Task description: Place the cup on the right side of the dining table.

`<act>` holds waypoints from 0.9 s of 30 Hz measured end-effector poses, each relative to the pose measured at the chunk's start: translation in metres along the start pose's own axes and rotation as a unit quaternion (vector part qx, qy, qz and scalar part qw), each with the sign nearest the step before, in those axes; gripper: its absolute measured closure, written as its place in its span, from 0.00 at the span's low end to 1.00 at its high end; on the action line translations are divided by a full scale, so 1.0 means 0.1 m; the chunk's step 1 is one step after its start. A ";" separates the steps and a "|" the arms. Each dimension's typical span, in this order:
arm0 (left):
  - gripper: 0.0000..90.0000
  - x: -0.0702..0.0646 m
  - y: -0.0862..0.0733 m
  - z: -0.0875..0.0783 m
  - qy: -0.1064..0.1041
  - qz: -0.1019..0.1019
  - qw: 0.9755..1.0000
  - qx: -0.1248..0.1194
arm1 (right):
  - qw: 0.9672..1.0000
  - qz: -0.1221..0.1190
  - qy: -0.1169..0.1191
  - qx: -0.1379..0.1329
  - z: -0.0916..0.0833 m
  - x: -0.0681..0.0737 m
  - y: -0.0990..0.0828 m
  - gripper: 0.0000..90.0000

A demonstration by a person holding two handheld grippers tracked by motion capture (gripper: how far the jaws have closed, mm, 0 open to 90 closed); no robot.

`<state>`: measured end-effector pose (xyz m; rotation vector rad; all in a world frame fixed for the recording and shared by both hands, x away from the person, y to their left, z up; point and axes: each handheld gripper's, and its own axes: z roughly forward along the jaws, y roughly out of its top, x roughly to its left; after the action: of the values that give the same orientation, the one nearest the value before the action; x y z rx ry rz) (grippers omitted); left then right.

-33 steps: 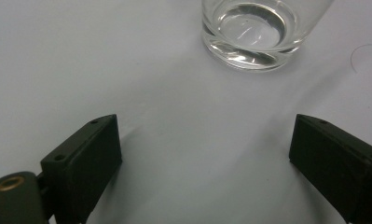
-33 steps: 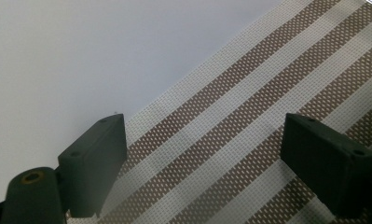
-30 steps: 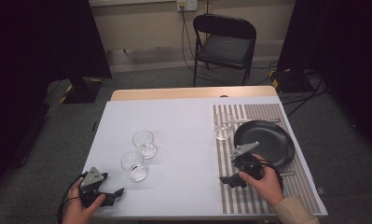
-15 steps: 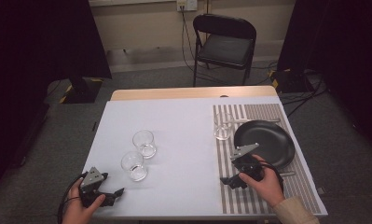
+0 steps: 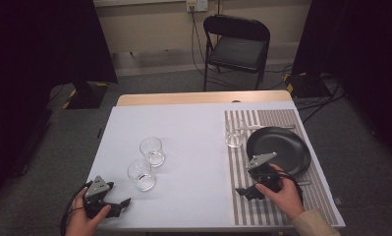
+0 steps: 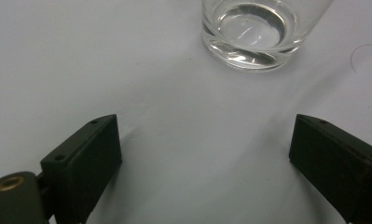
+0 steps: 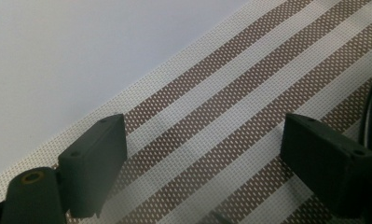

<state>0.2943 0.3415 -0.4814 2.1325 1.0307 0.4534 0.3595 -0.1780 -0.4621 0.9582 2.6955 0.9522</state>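
High view: your left gripper (image 5: 116,206) rests at the table's (image 5: 193,123) near left corner, just short of the nearer glass (image 5: 142,174); a second glass (image 5: 152,151) stands beyond. Your right gripper (image 5: 246,191) sits on the striped placemat (image 5: 277,118) beside the black plate (image 5: 279,147).
Left gripper view: jaws spread wide, nothing between; glass (image 6: 256,32) upright ahead.
Right gripper view: jaws spread, over placemat (image 7: 230,116) stripes.

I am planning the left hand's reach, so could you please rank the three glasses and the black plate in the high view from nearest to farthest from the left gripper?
1. Nearest glass, just ahead and right of the left gripper.
2. Second glass, slightly farther back.
3. Third glass, on the striped mat's left edge.
4. Black plate, far right on the mat.
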 end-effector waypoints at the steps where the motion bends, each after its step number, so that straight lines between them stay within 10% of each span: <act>1: 0.09 0.00 0.00 0.00 0.000 0.000 1.000 0.000 | 1.000 0.000 0.000 0.000 0.00 0.00 0.00 0.16; 27: 0.09 0.00 0.00 0.00 0.000 0.000 1.000 -0.001 | 0.998 -0.034 -0.020 -0.053 0.00 0.06 -0.21 0.14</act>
<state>0.2942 0.3415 -0.4814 2.1318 1.0297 0.4538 0.3436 -0.1871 -0.4740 0.8508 2.5983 1.0394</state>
